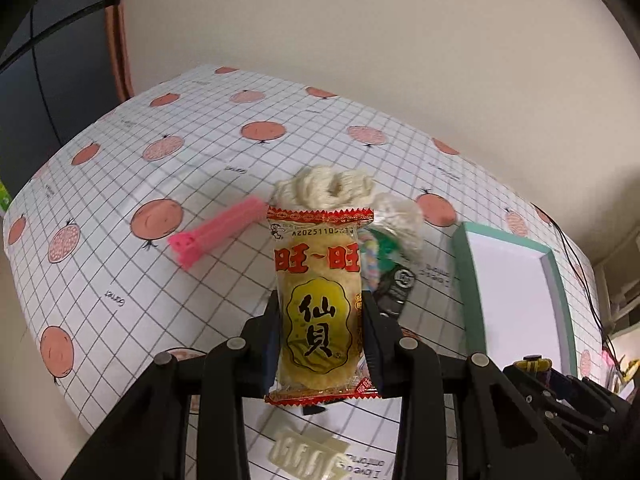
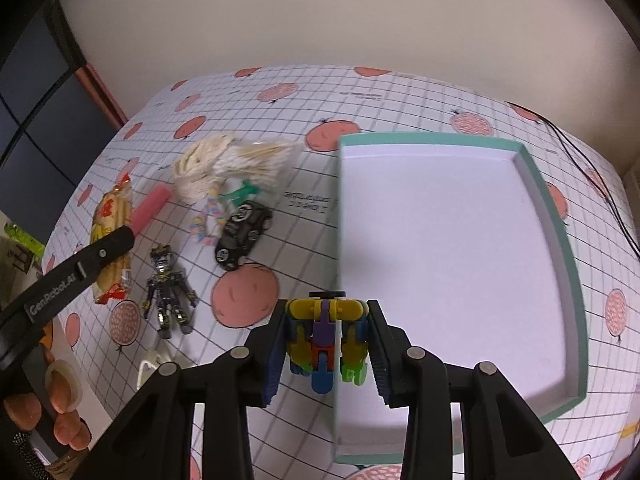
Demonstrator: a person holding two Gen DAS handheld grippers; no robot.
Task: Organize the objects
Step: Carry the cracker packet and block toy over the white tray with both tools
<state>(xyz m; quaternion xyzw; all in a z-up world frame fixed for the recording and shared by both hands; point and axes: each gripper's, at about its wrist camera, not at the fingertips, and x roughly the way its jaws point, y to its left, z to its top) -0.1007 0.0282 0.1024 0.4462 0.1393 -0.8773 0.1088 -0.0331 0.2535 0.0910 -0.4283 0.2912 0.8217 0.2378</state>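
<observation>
Left gripper [image 1: 320, 336] pinches a snack packet [image 1: 318, 304] printed "旺旺 仙貝", code "A20251105". Right gripper [image 2: 326, 344], clamped on a multicoloured block toy [image 2: 326, 340], sits at the teal box [image 2: 568, 264] near edge. The left gripper's arm reads "GenRobot.AI".

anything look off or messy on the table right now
Nothing is damaged or spilled. The loose things lie in a jumble left of the empty tray: the toy car sits skewed beside the rope, and the robot figure lies flat. The snack pack and block toy are held in grippers.
</observation>
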